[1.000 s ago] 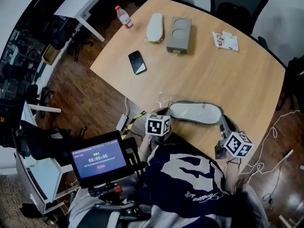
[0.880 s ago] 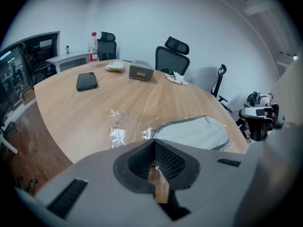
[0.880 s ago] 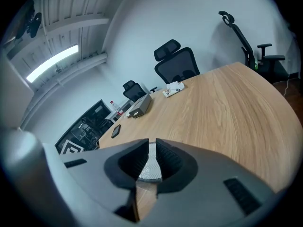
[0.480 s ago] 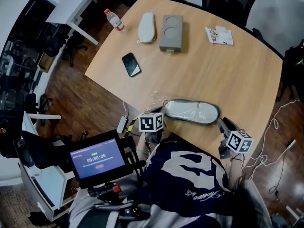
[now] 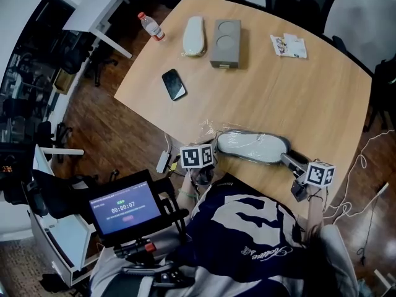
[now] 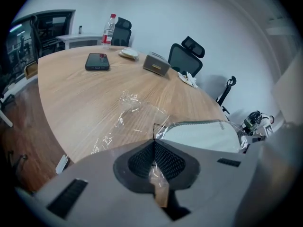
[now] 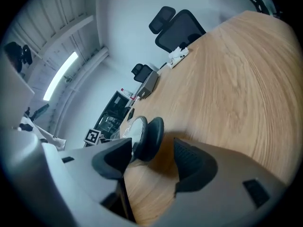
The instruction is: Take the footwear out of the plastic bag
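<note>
A white slipper with a dark sole [image 5: 250, 147] lies on the table's near edge inside a clear plastic bag [image 6: 137, 112]. My left gripper [image 5: 207, 146] sits at the bag's left end. Its jaws are shut on a strip of the bag's film [image 6: 154, 157], and the slipper [image 6: 203, 135] lies just beyond. My right gripper [image 5: 289, 160] is at the slipper's right end. Its jaws have just been opening and stand apart. The slipper's dark end [image 7: 147, 137] lies between the right gripper [image 7: 151, 152] pads, close to the left one, and neither pad presses on it.
Farther back on the wooden table [image 5: 297, 98] lie a black phone [image 5: 174, 84], a second white slipper [image 5: 193, 36], a grey box [image 5: 225, 35] and a small packet [image 5: 289, 45]. A bottle [image 5: 151, 26] stands at the far left corner. Office chairs [image 5: 303, 2] line the far side.
The right gripper has sunk toward the table at the slipper's right end and its jaws have spread apart. The left gripper has stayed put, still pinching the bag.
</note>
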### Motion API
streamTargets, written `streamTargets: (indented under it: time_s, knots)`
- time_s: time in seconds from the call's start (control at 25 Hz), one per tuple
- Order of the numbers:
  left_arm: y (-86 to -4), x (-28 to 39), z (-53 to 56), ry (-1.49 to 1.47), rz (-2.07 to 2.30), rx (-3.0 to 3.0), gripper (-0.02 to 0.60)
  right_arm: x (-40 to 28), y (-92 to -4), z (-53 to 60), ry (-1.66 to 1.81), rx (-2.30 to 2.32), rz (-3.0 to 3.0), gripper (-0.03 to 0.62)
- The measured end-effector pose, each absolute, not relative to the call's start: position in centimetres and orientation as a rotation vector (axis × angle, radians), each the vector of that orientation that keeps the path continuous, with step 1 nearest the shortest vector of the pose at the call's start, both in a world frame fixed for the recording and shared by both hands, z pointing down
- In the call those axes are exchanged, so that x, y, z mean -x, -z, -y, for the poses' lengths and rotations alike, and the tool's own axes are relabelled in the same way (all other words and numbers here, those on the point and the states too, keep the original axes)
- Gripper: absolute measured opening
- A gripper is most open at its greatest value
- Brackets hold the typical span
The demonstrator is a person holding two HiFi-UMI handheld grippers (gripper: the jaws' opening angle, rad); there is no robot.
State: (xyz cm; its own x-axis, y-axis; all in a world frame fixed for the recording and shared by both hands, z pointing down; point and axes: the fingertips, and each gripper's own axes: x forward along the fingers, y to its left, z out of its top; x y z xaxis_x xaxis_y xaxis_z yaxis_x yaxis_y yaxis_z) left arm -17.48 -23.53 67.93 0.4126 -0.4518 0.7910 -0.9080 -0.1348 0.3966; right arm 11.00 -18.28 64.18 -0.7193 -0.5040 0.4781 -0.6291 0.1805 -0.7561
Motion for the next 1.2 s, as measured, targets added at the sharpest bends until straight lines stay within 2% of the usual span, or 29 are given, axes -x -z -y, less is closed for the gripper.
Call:
streamTargets:
  time_s: [0.32, 0.44, 0.52, 0.64, 0.84, 1.0, 1.2]
  knots:
    - [-68.0, 17.7, 23.7, -0.649, 1.221, -1.757, 0.003, -10.0, -62.1, 19.8, -1.345, -1.151, 2.389, 0.255]
    - [-68.0, 17.7, 23.8, -0.666, 1.220, -1.769, 0.003, -9.9, -61.2, 20.4, -1.439, -1.134, 2.459, 0.238]
    - [-67.9, 17.6, 23.9, -0.676, 1.217, -1.776, 0.003, -9.9, -60.5, 20.8, -1.600, -1.107, 2.511, 0.169]
    - [-68.0, 17.6, 24.0, -0.671, 1.219, -1.774, 0.003, -9.6, -60.3, 21.1, -1.806, -1.037, 2.552, 0.167]
    - [-68.3, 17.6, 24.3, -0.672, 1.226, -1.781, 0.003, -7.4, -62.6, 20.1, -1.615, -0.864, 2.476, 0.167]
    - [-68.3, 17.4, 24.5, -0.668, 1.225, -1.785, 0.003, -7.1, -62.9, 20.8, -1.681, -0.912, 2.460, 0.167]
    - [-68.5, 17.5, 24.6, -0.654, 1.233, -1.777, 0.002, -7.8, -64.0, 20.3, -1.687, -0.918, 2.394, 0.138]
